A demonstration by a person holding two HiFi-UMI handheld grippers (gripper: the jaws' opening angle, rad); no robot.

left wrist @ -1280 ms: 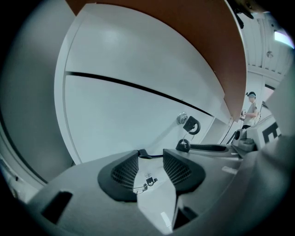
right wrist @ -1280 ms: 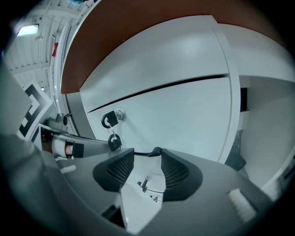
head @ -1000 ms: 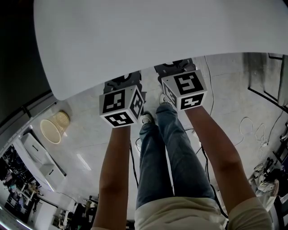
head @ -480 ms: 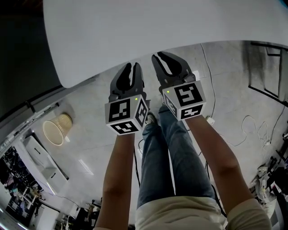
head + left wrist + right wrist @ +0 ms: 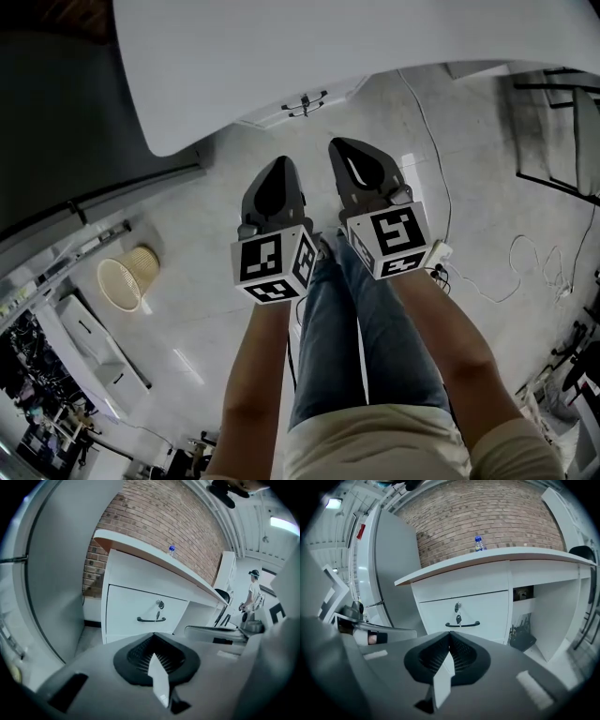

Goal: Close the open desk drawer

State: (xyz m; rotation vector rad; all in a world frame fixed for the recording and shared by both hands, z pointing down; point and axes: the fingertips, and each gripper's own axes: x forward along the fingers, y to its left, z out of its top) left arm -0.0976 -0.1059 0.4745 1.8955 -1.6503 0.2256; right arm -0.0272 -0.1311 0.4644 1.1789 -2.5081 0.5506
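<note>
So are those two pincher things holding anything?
Nothing. The left gripper and the right gripper have both just closed, jaws together, with nothing between them.

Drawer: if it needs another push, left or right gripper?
Right gripper, marginally: its view faces the drawer front squarely, handle just above its shut jaws. Left gripper sees it obliquely. Drawer looks shut already.

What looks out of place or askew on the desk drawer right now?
Nothing stands out. The drawer front sits flush in the white desk, with its handle level and what looks like a key hanging from the lock. The bottle on the desktop stands upright.
</note>
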